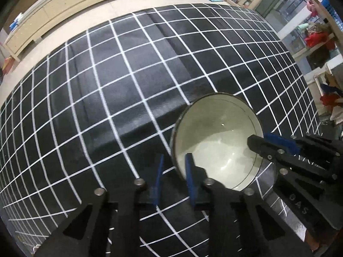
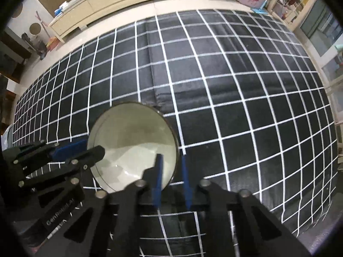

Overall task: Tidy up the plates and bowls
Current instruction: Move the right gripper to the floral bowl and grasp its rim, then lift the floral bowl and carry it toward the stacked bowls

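Left gripper (image 1: 174, 176): nearest; blue pads (image 1: 159, 180) straddle the near-left rim of the bowl, one outside, one inside. A gap shows around the rim, so the fingers look parted, not yet clamped.

Right gripper (image 2: 171, 178): same arrangement on the opposite rim, one pad (image 2: 158, 176) inside, one outside the wall; fingers likewise spread, no firm pinch visible.

Bowl (image 1: 216, 141): pale glazed inside, dark rim, upright on the cloth between the two tools.

Handling note: judged a two-sided rim grasp in preparation. Close both together, evenly, pads seated well down the wall; lift level, since a glazed rim may slip.

Checked cloth (image 2: 235, 90): black with white grid, creased.

Cabinet (image 2: 103, 6): far wall, cream.
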